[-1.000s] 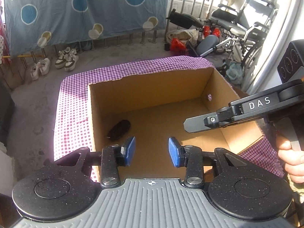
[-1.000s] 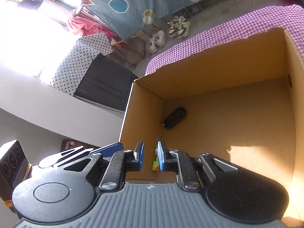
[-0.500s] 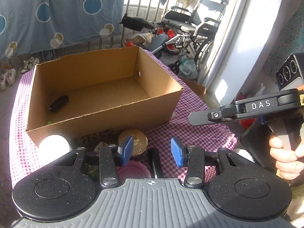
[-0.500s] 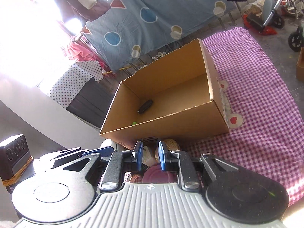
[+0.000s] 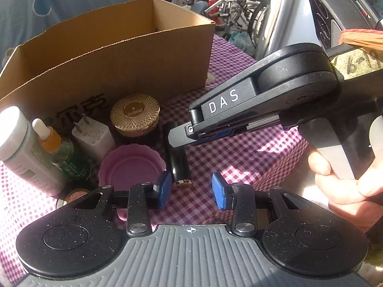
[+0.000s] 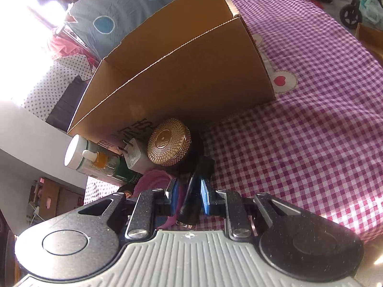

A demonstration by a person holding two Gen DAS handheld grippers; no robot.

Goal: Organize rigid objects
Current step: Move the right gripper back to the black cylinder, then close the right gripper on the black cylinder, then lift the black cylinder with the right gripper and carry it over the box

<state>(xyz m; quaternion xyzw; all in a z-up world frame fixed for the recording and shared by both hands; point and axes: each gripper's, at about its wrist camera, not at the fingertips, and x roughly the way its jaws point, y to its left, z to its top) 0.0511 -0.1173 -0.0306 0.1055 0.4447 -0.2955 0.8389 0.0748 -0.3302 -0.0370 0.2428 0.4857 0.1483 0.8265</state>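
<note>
Purple-and-white checked cloth (image 6: 311,119) covers the table, with sunlight across it and wheelchairs (image 5: 239,0) parked in the background. An open cardboard box (image 5: 119,71) stands on the cloth. A huddle of small things sits just in front of its near wall: a white bottle (image 5: 21,148), a dropper bottle (image 5: 59,150), a white charger plug (image 5: 93,136), a gold-lidded jar (image 5: 135,114) and a pink lid (image 5: 131,165).

The piece that matters now is the black tube (image 5: 177,157). It lies flat on the cloth just beside the pink lid, its gold-rimmed end toward the person and its far end near the jar. Its long axis runs away toward the box, roughly in line with the way the right gripper (image 6: 189,197) points. The blue pads therefore sit on either side of its width, which looks right for a pinch across the barrel. Those jaws stand very narrow, almost closed, and in the right wrist view the tube shows in the slit between them. I cannot tell whether the pads already press on it, and the tube lies on the cloth.

The left gripper (image 5: 191,191) hangs close by. Its jaws have just been closing, the pads sit moderately apart, and nothing is between them. The tube's gold end lies just ahead of its left pad, off to that side of the gap. A hand (image 5: 342,184) squeezes the right tool's trigger. Judging by this, the right side is the better placed, and the jar and pink lid crowd the tube closely enough that a careless lift could nudge them
</note>
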